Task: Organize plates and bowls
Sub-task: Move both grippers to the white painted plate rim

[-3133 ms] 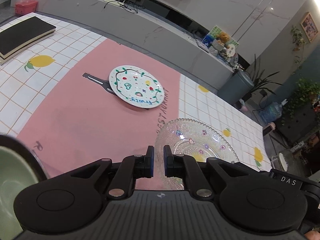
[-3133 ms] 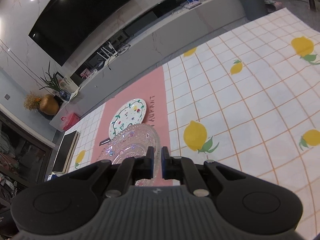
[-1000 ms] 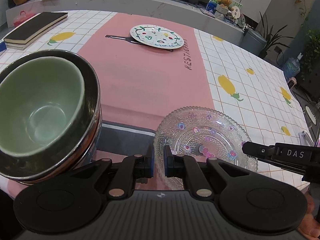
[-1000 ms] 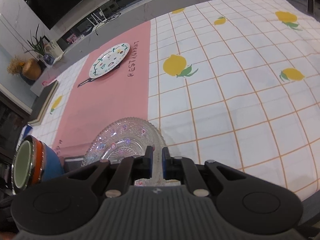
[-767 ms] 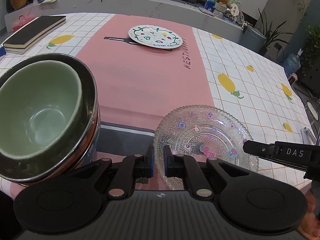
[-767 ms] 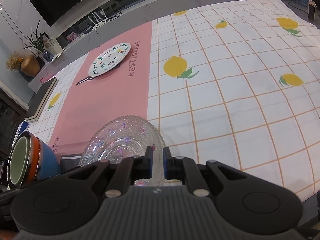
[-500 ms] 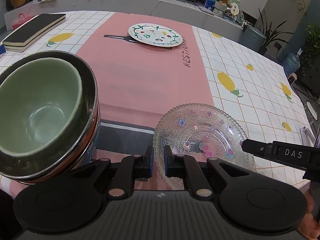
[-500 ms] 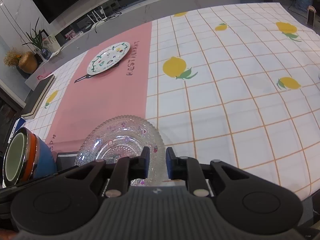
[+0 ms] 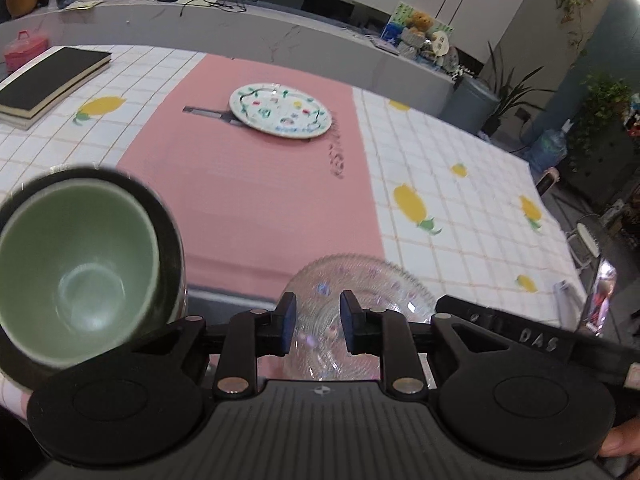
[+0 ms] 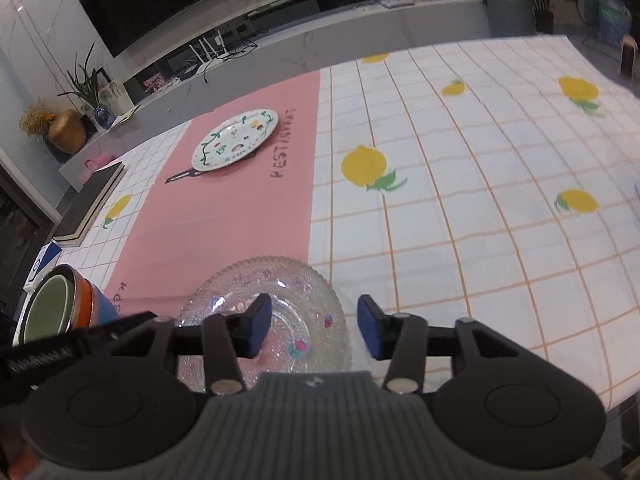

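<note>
A clear glass plate (image 9: 362, 280) (image 10: 280, 284) with small flower prints lies on the table near its front edge. My left gripper (image 9: 317, 326) is open with its near rim between the jaws. My right gripper (image 10: 314, 330) is open wide above the plate's near right part. A green bowl (image 9: 76, 276) sits nested in a dark steel-rimmed bowl (image 9: 168, 232) at the left; in the right wrist view this stack (image 10: 60, 308) shows orange and blue sides. A white painted plate (image 9: 280, 110) (image 10: 236, 138) lies far back on the pink mat (image 9: 260, 184).
A black book (image 9: 48, 80) lies at the far left of the lemon-print tablecloth (image 10: 460, 200). A grey counter (image 9: 240, 28) runs behind the table. The table's right edge drops to the floor by a water jug (image 9: 548, 148).
Both grippers have opened and let go of the glass plate, which now lies on the table. Both have pulled back a little toward the front edge.
</note>
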`<state>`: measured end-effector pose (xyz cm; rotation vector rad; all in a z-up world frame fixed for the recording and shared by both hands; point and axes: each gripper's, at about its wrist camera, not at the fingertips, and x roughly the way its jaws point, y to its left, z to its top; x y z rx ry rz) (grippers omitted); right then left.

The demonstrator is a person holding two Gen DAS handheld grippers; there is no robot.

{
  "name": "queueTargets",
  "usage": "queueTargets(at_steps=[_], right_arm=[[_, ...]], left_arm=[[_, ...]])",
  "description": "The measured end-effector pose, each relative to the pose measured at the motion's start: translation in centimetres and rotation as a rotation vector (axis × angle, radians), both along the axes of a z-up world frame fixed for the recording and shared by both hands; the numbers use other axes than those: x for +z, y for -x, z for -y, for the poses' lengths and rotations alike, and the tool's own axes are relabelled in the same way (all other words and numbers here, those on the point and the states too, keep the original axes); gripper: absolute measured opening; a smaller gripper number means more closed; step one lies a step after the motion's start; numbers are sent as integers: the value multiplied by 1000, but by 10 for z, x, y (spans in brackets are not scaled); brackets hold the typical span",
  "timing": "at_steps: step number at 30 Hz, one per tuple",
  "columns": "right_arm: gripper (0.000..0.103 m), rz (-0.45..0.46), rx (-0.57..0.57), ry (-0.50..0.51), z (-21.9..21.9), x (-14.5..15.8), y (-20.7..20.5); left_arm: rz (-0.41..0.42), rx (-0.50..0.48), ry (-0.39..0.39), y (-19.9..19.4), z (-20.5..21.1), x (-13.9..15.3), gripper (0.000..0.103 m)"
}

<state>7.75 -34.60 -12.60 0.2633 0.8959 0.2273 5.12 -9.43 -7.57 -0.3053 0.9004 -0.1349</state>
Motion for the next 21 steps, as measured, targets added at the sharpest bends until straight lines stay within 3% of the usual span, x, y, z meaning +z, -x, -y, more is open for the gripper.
queueTargets(at_steps=[7, 14, 21], right_arm=[[48, -13, 7, -17, -8, 16, -28], [50, -6, 24, -65, -22, 41, -74], [49, -25, 37, -101, -39, 50, -125]], left_arm=[[-48, 9, 63, -31, -22, 28, 27], [-38, 16, 103, -71, -48, 64, 27], [-47, -51, 66, -129, -63, 90, 27]])
